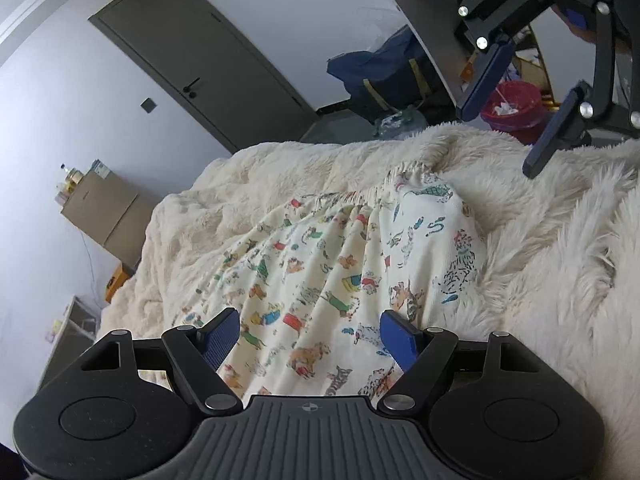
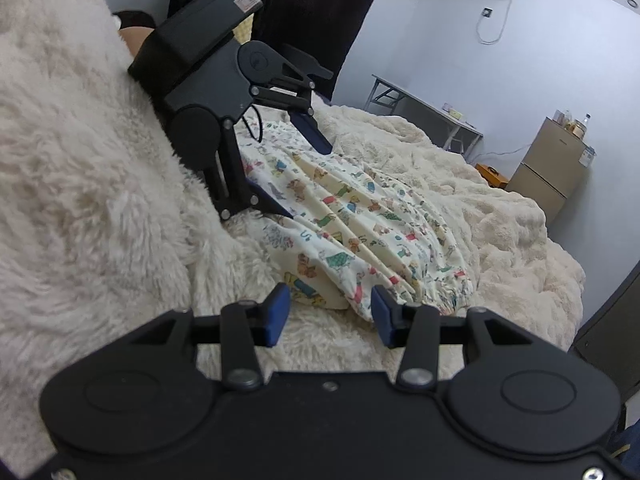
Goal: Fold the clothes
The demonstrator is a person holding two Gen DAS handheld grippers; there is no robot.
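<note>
A cream garment [image 1: 320,272] printed with small coloured animals lies rumpled on the fluffy blanket, its gathered elastic edge [image 1: 360,196] at the far end. My left gripper [image 1: 310,332] stands open low over the near part, the cloth showing between its blue pads [image 1: 222,338]. In the right wrist view the left gripper [image 2: 308,181] straddles the far end of the garment [image 2: 360,220], one finger resting by the cloth's edge. My right gripper [image 2: 330,308] is open just short of the gathered corner [image 2: 400,288], nothing pressed between its pads. From the left wrist view, the right gripper [image 1: 498,142] hovers above the blanket.
A cream fluffy blanket [image 1: 540,280] covers the bed and rises in a thick fold [image 2: 80,160] at the left. Beyond the bed are a grey door [image 1: 192,64], a blue bag [image 1: 384,68], a red bin [image 1: 512,104], a folding table [image 2: 424,108] and a small fridge [image 2: 552,160].
</note>
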